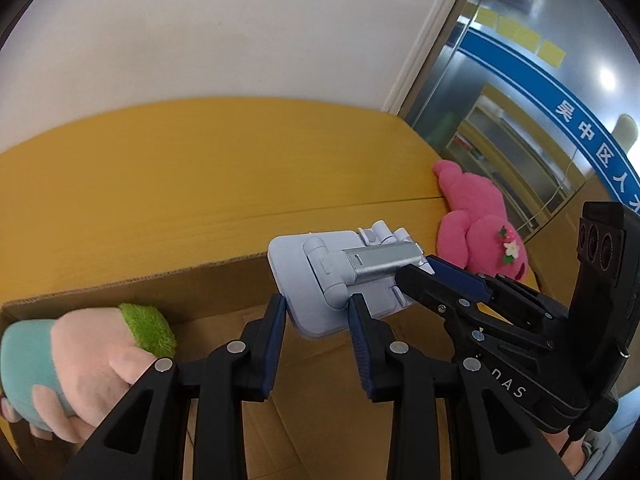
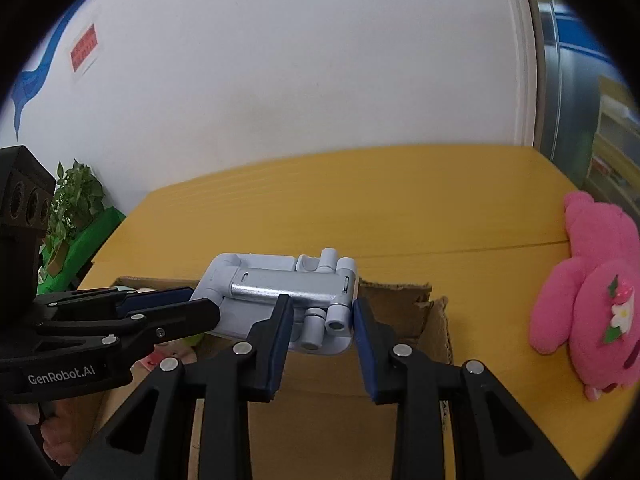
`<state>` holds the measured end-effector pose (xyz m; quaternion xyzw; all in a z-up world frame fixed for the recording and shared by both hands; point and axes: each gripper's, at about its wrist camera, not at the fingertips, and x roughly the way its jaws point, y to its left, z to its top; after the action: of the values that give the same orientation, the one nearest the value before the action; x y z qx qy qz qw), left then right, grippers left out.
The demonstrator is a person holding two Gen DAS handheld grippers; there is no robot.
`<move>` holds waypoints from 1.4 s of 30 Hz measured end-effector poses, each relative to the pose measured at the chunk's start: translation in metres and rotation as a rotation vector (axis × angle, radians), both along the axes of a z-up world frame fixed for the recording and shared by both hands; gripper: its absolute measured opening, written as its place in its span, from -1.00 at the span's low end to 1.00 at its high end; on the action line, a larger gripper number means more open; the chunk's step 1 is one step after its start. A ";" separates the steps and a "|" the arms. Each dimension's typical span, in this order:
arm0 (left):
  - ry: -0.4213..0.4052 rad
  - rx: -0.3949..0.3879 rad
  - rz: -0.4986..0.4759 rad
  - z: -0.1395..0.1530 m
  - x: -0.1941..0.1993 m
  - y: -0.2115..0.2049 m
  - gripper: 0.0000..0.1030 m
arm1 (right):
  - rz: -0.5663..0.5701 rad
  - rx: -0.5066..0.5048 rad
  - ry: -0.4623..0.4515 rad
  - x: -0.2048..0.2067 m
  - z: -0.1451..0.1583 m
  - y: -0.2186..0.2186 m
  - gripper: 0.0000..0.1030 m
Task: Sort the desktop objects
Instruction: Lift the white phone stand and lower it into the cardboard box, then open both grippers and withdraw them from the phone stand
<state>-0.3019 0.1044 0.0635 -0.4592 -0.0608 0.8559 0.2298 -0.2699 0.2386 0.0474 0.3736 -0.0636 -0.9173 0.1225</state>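
Left wrist view, two claws [image 1: 318, 312] [image 2: 320, 314], one phone stand [image 1: 332, 276], one box [image 1: 224, 280]

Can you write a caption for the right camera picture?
Both grippers grip a folded phone stand over a cardboard box.

"genrobot.ai" is printed in white on the left gripper [image 2: 192, 304] body; white chinese characters "吴中区人" run along a blue band [image 1: 576, 120] at far right.
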 end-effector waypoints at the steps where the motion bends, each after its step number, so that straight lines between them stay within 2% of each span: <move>1: -0.028 0.004 0.004 -0.011 -0.004 -0.001 -0.36 | 0.002 0.000 -0.027 -0.003 -0.009 -0.001 -0.42; 4: -0.107 0.007 0.019 -0.041 -0.010 -0.006 -0.36 | 0.009 -0.001 -0.123 -0.010 -0.037 -0.007 -0.42; 8: -0.158 -0.025 0.022 -0.060 -0.010 0.001 -0.37 | 0.006 0.001 -0.209 -0.015 -0.061 -0.013 -0.42; 14: -0.277 -0.025 0.027 -0.090 -0.021 0.019 -0.36 | -0.040 0.040 -0.254 -0.023 -0.076 -0.011 -0.35; 16: -0.270 -0.028 0.033 -0.084 -0.015 0.019 -0.36 | -0.028 0.048 -0.246 -0.015 -0.068 -0.012 -0.17; 18: -0.223 -0.037 0.040 -0.068 -0.006 0.015 -0.20 | -0.020 0.054 -0.225 -0.002 -0.056 -0.012 -0.03; 19: -0.178 -0.048 0.055 -0.052 0.004 0.012 -0.15 | -0.008 0.061 -0.211 0.011 -0.044 -0.012 0.16; 21: -0.077 -0.070 0.078 -0.022 0.029 0.003 0.01 | 0.002 0.069 -0.187 0.033 -0.027 -0.012 0.36; 22: -0.005 -0.081 0.089 -0.001 0.048 -0.003 0.07 | 0.013 0.060 -0.165 0.051 -0.015 -0.011 0.38; 24: 0.124 -0.108 0.115 0.034 0.086 -0.016 0.34 | 0.052 0.067 -0.105 0.094 0.012 -0.011 0.42; 25: 0.214 -0.123 0.129 0.055 0.116 -0.026 0.43 | 0.068 0.087 -0.082 0.111 0.022 -0.011 0.48; 27: 0.340 -0.151 0.158 0.084 0.160 -0.038 0.78 | 0.087 0.144 -0.018 0.151 0.046 -0.010 0.54; 28: 0.416 -0.170 0.181 0.097 0.192 -0.047 0.85 | 0.094 0.168 0.017 0.175 0.057 -0.006 0.56; 30: 0.516 -0.191 0.214 0.107 0.236 -0.063 0.92 | 0.102 0.183 0.070 0.219 0.071 -0.002 0.57; 32: 0.564 -0.195 0.216 0.104 0.280 -0.073 0.92 | 0.082 0.175 0.098 0.248 0.075 0.004 0.57; 36: 0.540 -0.198 0.205 0.083 0.331 -0.073 0.92 | 0.038 0.173 0.145 0.302 0.071 0.005 0.56; 37: 0.536 -0.193 0.208 0.078 0.341 -0.073 0.92 | 0.021 0.187 0.157 0.314 0.067 0.002 0.48; 38: 0.523 -0.180 0.208 0.073 0.350 -0.072 0.92 | 0.015 0.195 0.166 0.324 0.064 -0.002 0.32; 39: 0.512 -0.160 0.208 0.068 0.357 -0.073 0.90 | 0.015 0.208 0.169 0.333 0.057 -0.006 -0.43; 40: 0.505 -0.131 0.212 0.064 0.365 -0.076 0.84 | 0.012 0.218 0.157 0.340 0.054 -0.009 -1.00; 41: 0.496 -0.115 0.217 0.061 0.371 -0.076 0.39 | 0.009 0.219 0.143 0.347 0.051 -0.012 -0.93; 42: 0.474 -0.103 0.216 0.057 0.374 -0.076 -0.35 | 0.012 0.213 0.131 0.349 0.045 -0.014 -0.93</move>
<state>0.0723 0.0282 0.1200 -0.2479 -0.0104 0.9611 0.1211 0.0793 0.2242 0.0921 0.3239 0.0444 -0.9406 0.0917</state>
